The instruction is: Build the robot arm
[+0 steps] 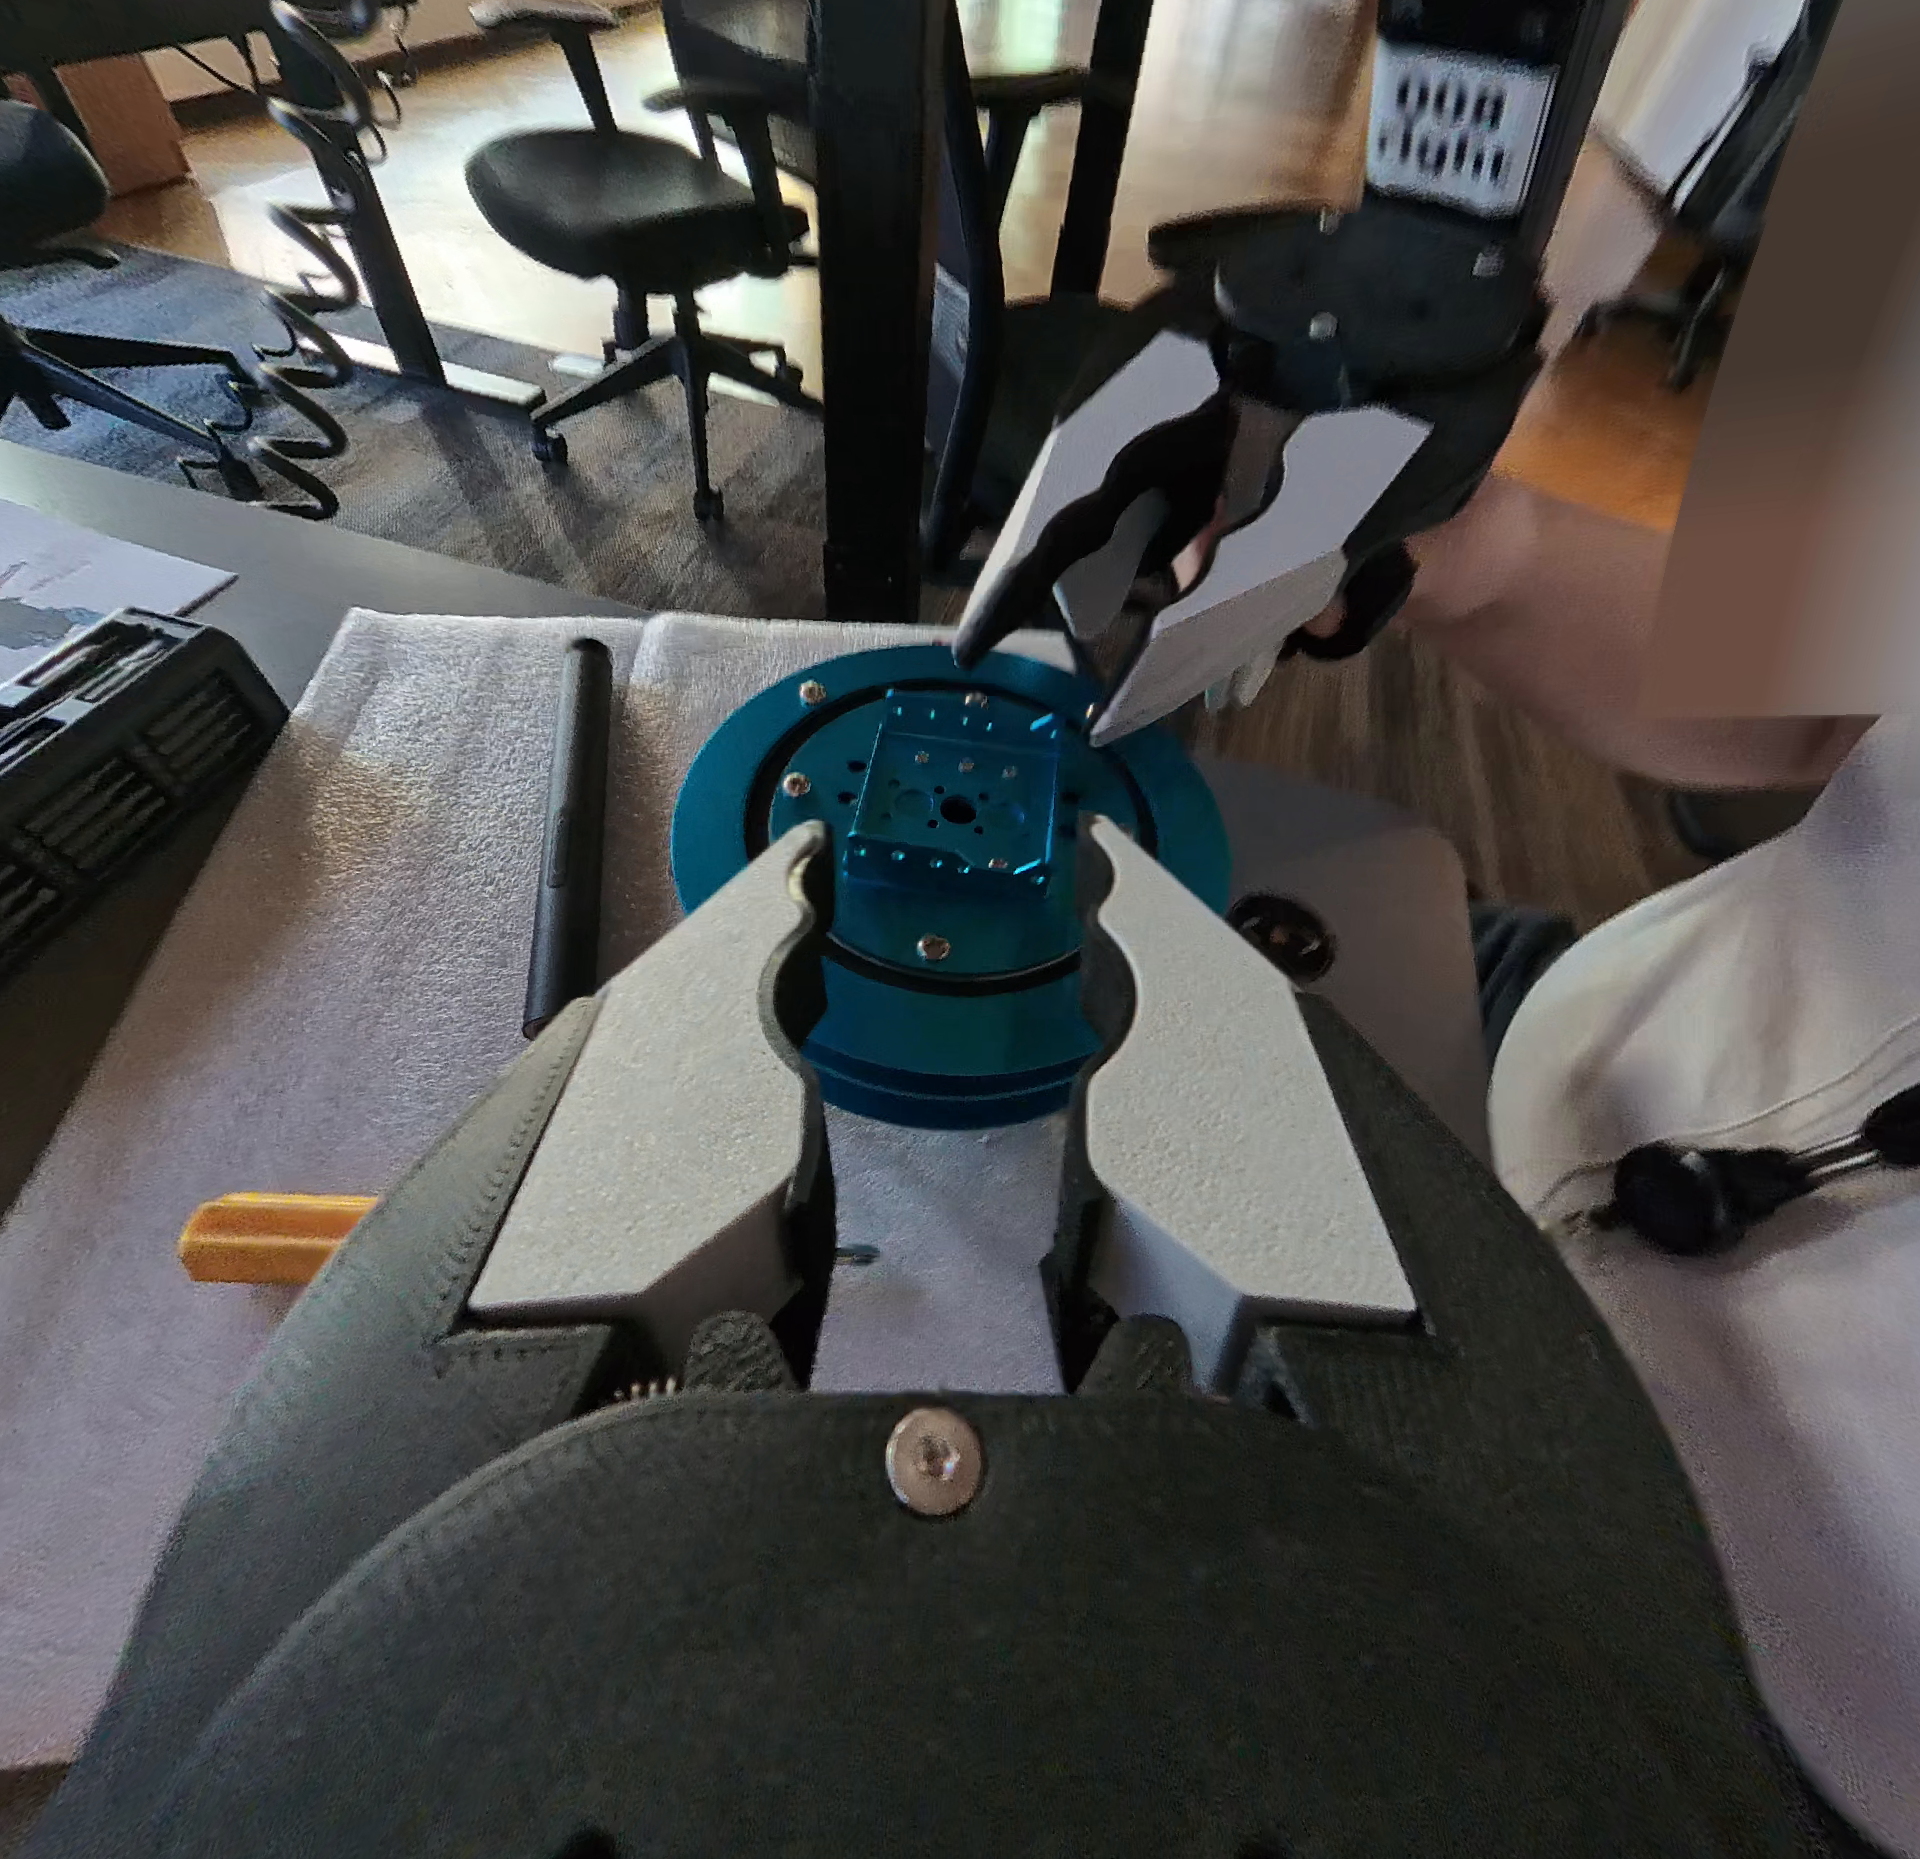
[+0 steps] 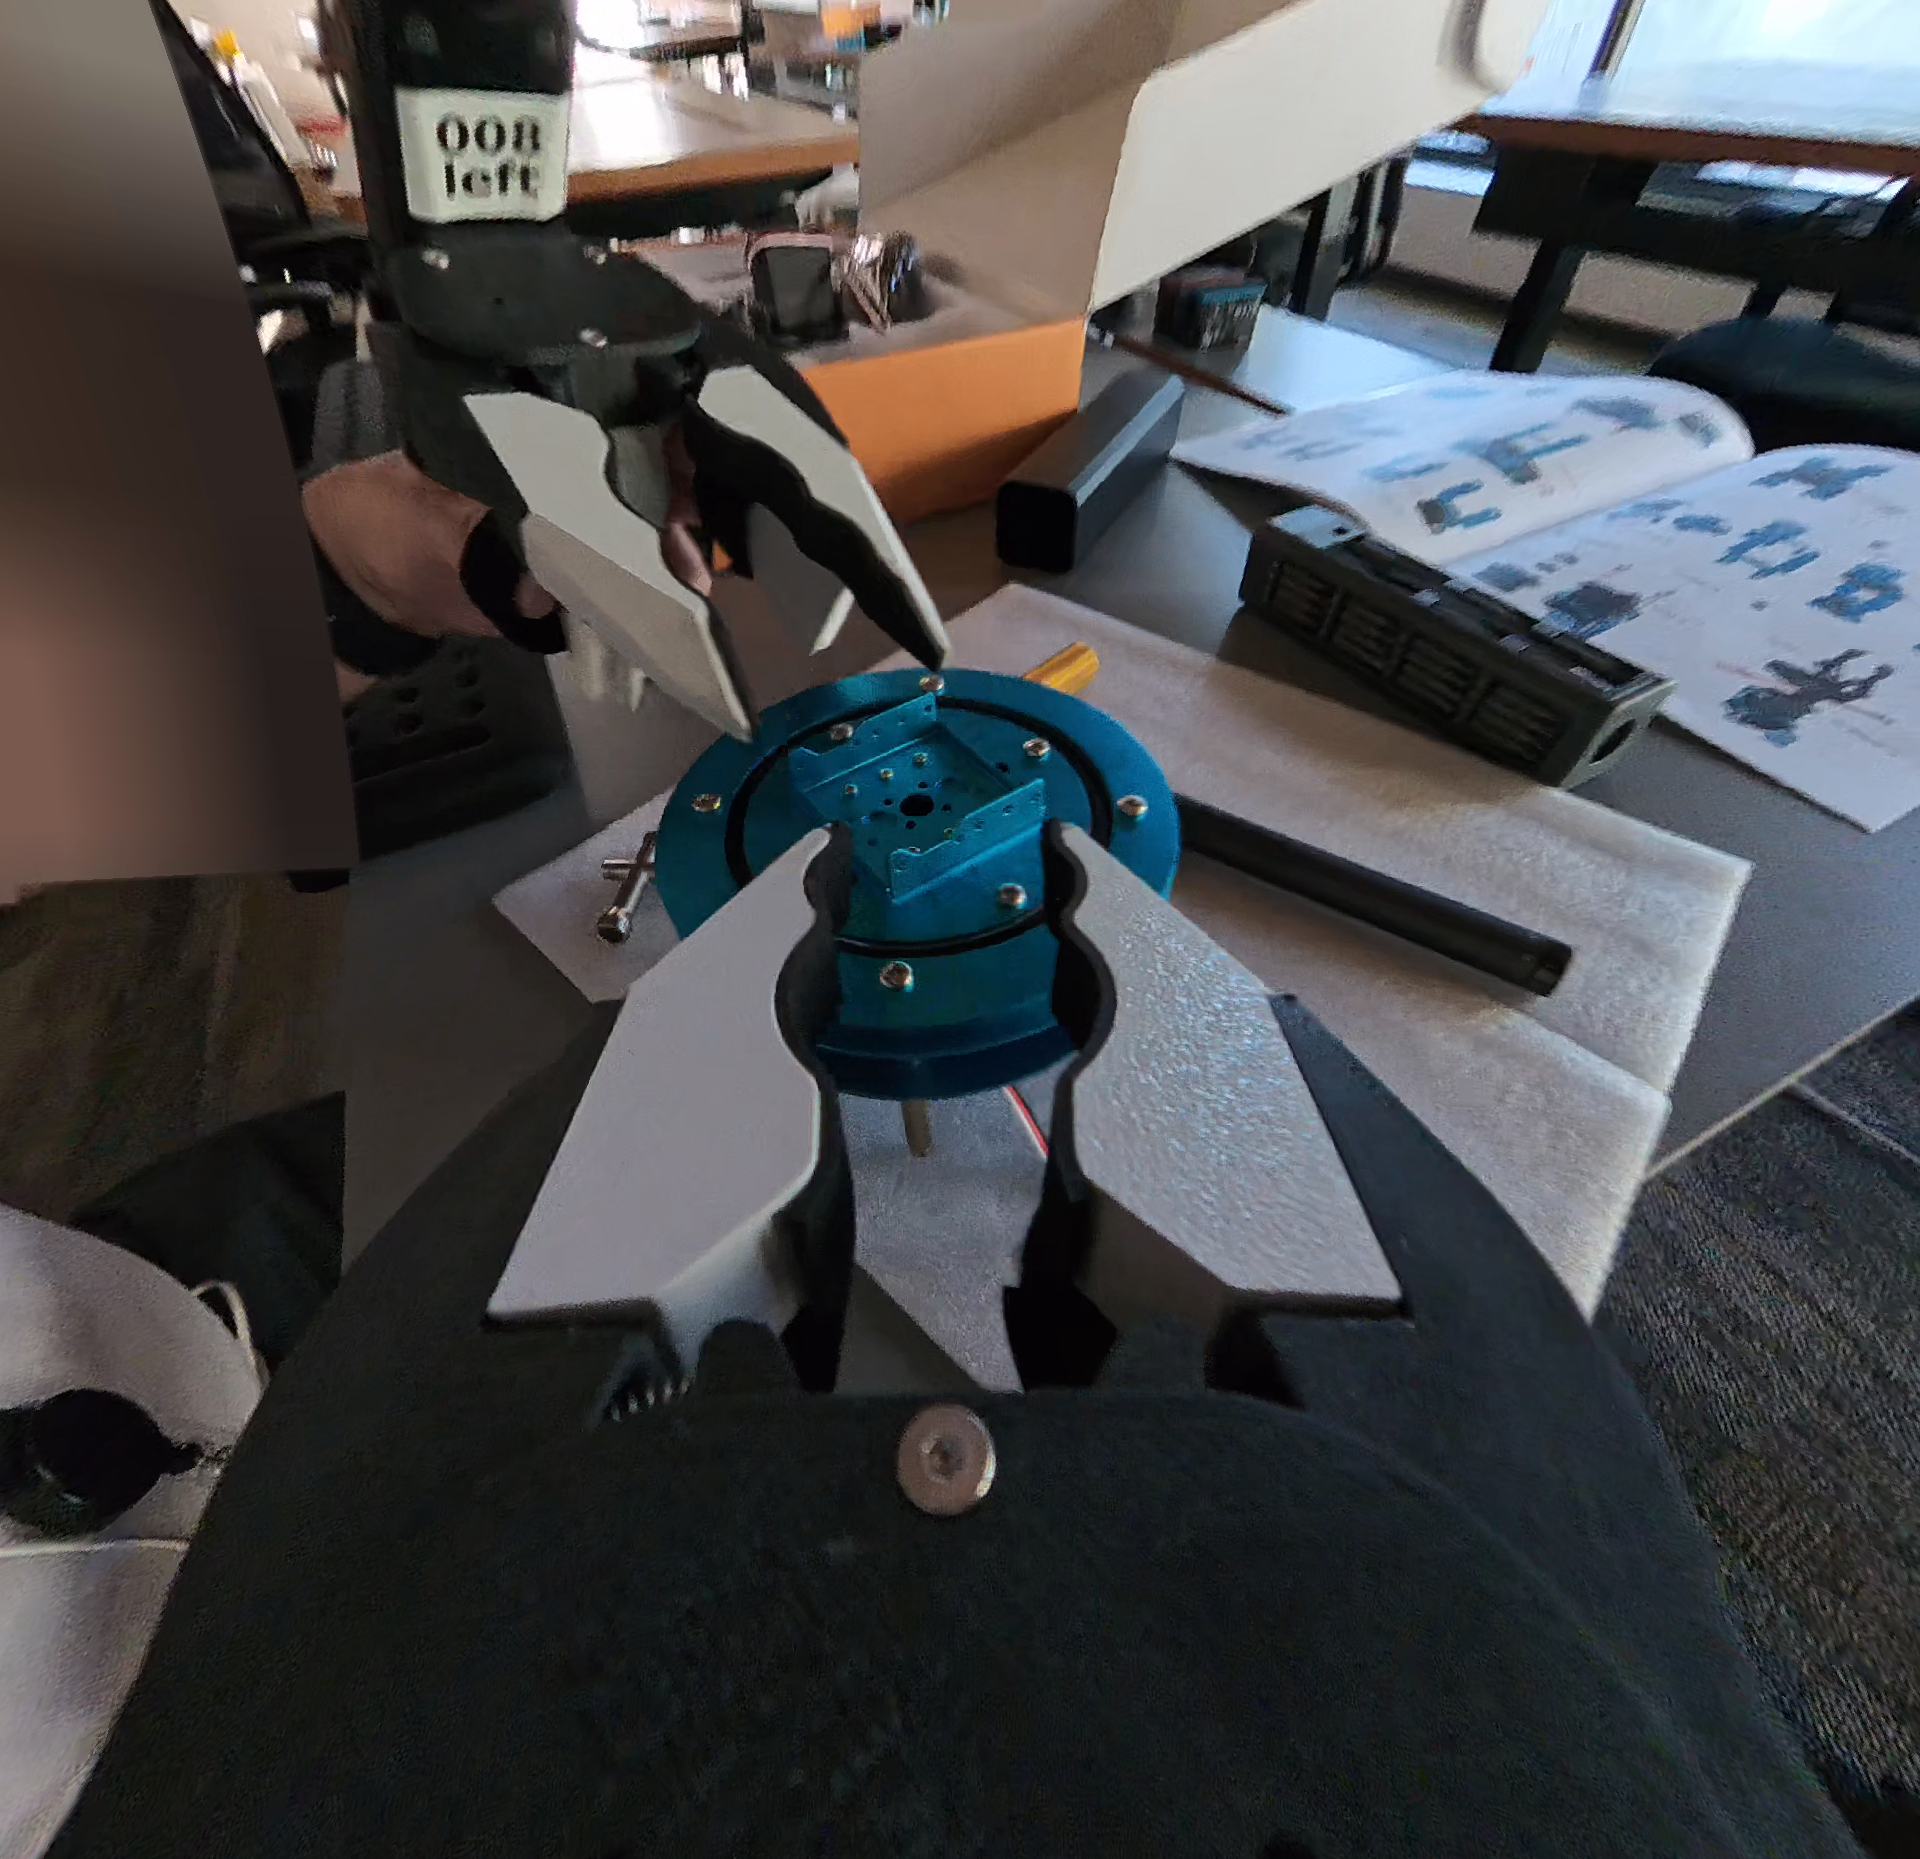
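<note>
Blue anodised metal, a round turntable base (image 1: 951, 1040) with a square bracket (image 1: 951, 807) screwed on top, is sitting on a white foam sheet (image 1: 343, 874) laid over a grey desk (image 2: 1101, 562). Both tongs are closing in on it from opposite sides. The left gripper (image 1: 951, 843) is reaching over the base's near rim, its grey fingers (image 1: 717, 988) standing moderately apart on either side of the bracket; whether they are touching it cannot be told. The right gripper (image 2: 940, 843) is straddling the same bracket from the opposite side, likewise partly spread and gripping nothing that can be made out.

Beside the base a slim black rod (image 1: 566, 833) is lying along the foam, and a small yellow block (image 1: 265, 1238) is resting farther out. A silver T-shaped key (image 2: 623, 895) is lying at the foam's edge. Beyond the foam, a black slotted bit case (image 2: 1444, 646) is sitting on an open printed booklet (image 2: 1558, 490), with an orange cardboard box (image 2: 956, 407) behind it.
</note>
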Available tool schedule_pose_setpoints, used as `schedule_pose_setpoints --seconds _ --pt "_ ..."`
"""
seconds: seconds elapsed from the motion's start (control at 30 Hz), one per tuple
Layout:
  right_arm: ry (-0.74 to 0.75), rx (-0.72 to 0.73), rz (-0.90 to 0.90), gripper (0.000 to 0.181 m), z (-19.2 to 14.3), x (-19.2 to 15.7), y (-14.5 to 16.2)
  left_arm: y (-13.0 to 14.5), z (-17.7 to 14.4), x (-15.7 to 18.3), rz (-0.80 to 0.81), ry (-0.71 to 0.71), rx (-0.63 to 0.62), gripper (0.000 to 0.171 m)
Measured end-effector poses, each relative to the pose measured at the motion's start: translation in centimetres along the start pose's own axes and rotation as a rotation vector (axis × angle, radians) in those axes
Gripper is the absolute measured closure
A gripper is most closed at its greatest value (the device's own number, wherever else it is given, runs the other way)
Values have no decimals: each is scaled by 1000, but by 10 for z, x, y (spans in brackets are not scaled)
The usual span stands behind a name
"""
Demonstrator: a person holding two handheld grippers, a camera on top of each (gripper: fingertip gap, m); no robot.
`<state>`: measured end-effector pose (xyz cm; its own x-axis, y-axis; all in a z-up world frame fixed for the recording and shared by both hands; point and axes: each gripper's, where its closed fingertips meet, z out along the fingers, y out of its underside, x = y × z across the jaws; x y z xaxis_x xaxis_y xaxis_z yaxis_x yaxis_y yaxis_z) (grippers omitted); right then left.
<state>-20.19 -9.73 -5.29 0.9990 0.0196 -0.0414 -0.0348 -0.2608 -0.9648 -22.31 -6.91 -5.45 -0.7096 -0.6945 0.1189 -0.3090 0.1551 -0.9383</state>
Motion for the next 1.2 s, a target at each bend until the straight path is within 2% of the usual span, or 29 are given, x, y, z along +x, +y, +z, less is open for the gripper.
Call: schedule_pose_setpoints --seconds 0.1,0.17,0.37,0.5,0.6,0.73,0.8,0.87,1.0,1.1,1.2 --pt "4 58 19 140 -19 9 -1 -12 -20 5 -56 -35 112 118" --pt "9 45 33 138 -27 14 8 -8 -30 10 -50 -74 124 118" --pt "-3 33 31 137 -29 11 20 8 -41 23 6 -176 73 119" --pt "-16 19 13 136 -22 8 23 16 -35 22 59 -242 18 118" --pt "-26 18 -28 132 -21 4 22 20 -27 19 163 -311 -38 115" --pt "-35 8 -160 118 -22 -6 25 32 -15 17 374 -409 -184 106" --pt "-11 -14 -300 111 -20 -11 31 36 -13 12 499 -483 -252 100" --pt "40 -50 -474 108 -15 -13 37 32 -11 14 591 -518 -246 102" --pt "156 -72 -693 114 -4 -11 37 30 -7 15 639 -542 -246 106" --pt "157 -74 -739 123 1 -17 36 28 -2 19 634 -548 -236 107" --pt "154 -91 -747 130 1 -18 35 28 1 18 647 -578 -234 116"
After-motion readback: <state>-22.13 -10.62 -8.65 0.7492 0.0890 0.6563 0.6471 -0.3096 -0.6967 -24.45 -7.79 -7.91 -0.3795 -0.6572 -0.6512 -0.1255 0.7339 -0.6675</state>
